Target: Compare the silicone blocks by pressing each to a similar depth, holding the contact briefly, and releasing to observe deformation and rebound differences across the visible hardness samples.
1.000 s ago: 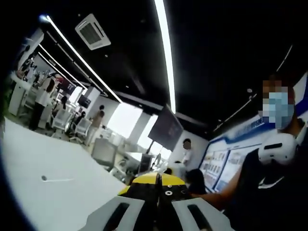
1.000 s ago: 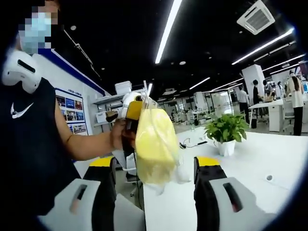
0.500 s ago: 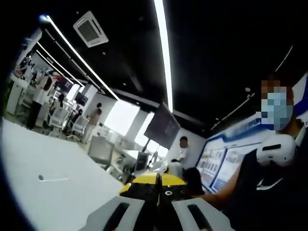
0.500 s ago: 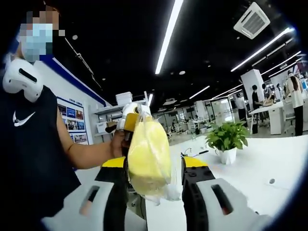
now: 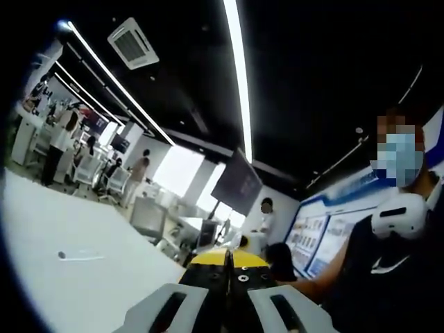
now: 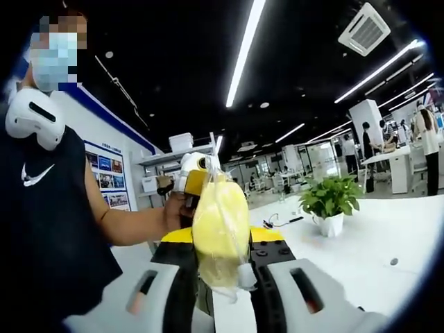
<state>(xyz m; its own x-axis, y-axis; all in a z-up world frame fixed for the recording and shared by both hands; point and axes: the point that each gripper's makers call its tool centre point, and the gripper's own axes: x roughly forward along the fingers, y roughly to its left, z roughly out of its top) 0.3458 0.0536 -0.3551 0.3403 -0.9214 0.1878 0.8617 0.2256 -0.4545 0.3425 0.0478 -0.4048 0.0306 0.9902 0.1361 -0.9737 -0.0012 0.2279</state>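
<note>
Yellow bagged block (image 6: 220, 229) between closed jaws

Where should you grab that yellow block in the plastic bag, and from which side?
Probably across the middle of the yellow block, from its two broad faces. It hangs upright in a clear bag pinched at the top by the left gripper, so its flat sides face outward. The right gripper already closes on it there.
</note>
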